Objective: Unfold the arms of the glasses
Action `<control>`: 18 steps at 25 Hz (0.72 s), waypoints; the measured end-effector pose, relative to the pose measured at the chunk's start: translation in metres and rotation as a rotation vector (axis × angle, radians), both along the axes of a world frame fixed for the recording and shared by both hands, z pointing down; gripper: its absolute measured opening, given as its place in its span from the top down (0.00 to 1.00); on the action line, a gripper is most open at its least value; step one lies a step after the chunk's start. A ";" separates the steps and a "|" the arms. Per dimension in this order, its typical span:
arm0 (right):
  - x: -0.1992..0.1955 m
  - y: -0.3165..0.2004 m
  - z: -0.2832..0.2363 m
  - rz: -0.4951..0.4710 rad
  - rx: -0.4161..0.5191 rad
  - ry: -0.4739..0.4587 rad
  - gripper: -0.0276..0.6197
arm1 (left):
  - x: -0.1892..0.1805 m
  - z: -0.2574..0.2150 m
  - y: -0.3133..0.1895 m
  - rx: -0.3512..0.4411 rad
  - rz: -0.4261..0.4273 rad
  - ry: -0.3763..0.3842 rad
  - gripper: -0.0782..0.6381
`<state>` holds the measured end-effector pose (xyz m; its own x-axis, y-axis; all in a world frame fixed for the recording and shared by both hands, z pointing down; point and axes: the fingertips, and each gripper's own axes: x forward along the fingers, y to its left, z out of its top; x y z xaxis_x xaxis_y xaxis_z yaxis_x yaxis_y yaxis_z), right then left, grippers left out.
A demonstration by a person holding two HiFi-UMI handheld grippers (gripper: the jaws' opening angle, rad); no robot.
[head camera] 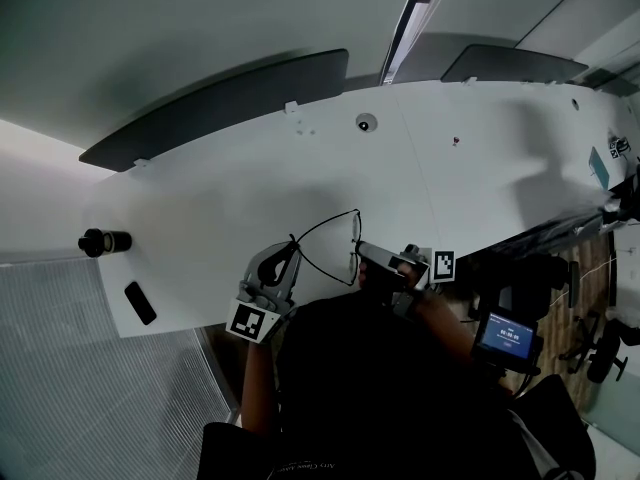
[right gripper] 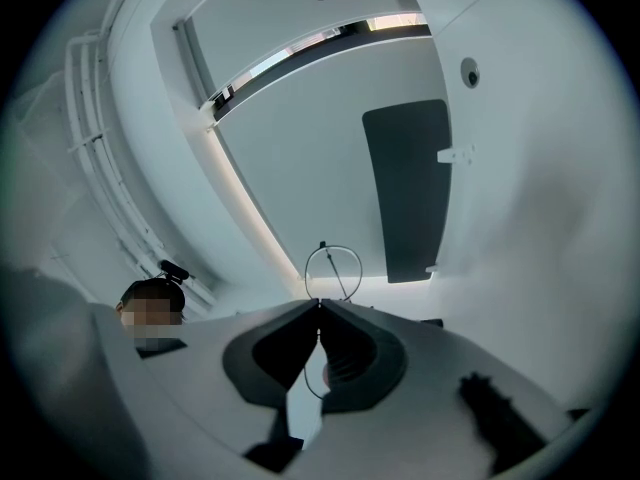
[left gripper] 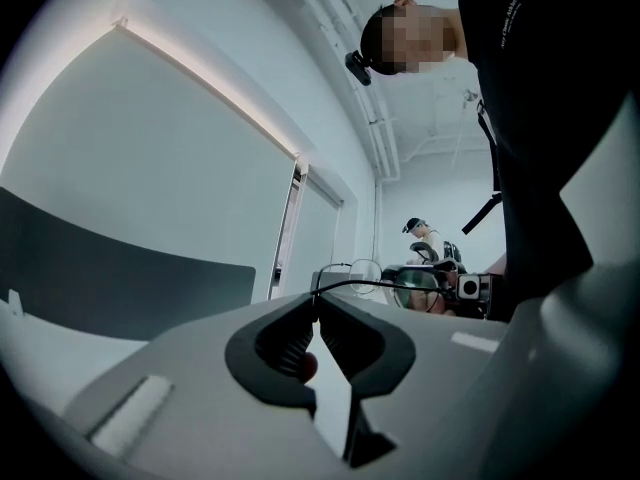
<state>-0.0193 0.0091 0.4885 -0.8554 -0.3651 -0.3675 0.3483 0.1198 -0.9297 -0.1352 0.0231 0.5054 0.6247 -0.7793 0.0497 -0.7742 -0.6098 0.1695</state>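
Above worktop, near its front edge, I had glasses held between both claws. Left claw was pinched tight on thin wire arm and pointed level. Right claw was closed on frame wire beside round lens and tilted slightly upward. Black cylinder lay far left on worktop.

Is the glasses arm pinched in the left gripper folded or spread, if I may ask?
Spread: the arm stretches away from the frame, spanning from the right gripper to the left gripper.
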 end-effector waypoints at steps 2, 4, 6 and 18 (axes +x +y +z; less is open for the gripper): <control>0.000 0.001 0.002 0.001 0.001 0.006 0.94 | -0.001 0.001 0.000 -0.003 -0.015 0.004 0.85; 0.000 0.001 0.003 0.004 0.003 0.017 0.94 | -0.001 0.002 0.002 -0.006 -0.012 0.012 0.85; -0.001 0.000 0.003 0.006 0.004 0.024 0.94 | -0.002 0.005 0.006 -0.014 0.002 0.014 0.83; -0.002 0.003 0.009 0.018 0.024 0.075 0.94 | -0.074 -0.033 0.015 0.006 -0.184 0.172 0.69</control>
